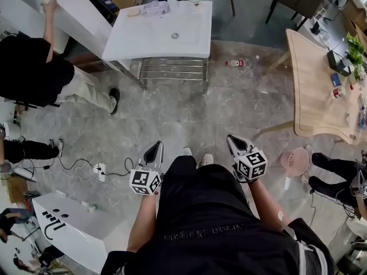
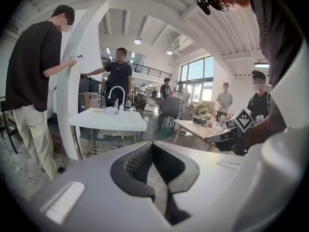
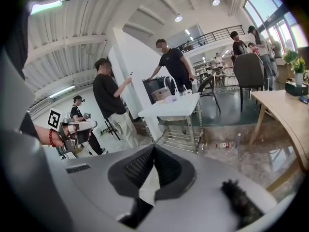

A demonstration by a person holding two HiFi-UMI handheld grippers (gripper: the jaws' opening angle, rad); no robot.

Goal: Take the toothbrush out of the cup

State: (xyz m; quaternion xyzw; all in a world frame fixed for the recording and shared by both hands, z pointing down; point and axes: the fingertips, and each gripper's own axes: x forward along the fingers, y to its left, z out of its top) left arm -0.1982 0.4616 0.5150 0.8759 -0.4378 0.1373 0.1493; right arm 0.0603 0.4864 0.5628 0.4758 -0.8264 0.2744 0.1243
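Observation:
A white sink counter (image 1: pixel 160 30) stands a few steps ahead of me, with a faucet (image 2: pixel 116 93) and small items at its back edge. One of these looks like a cup (image 1: pixel 195 0); I cannot make out a toothbrush at this distance. I hold both grippers at waist height above the stone floor, far from the counter. My left gripper (image 1: pixel 159 145) points forward, its jaws closed tip to tip on nothing (image 2: pixel 152 145). The same holds for my right gripper (image 1: pixel 231 137), shut and empty (image 3: pixel 153 147). Each gripper shows in the other's view.
A person in black (image 1: pixel 28 67) stands at the counter's left by a white pillar. A wooden table (image 1: pixel 315 85) is at the right, a pink stool (image 1: pixel 295 160) beside me. A bottle (image 1: pixel 235 63) lies on the floor, a power strip (image 1: pixel 98 169) at left.

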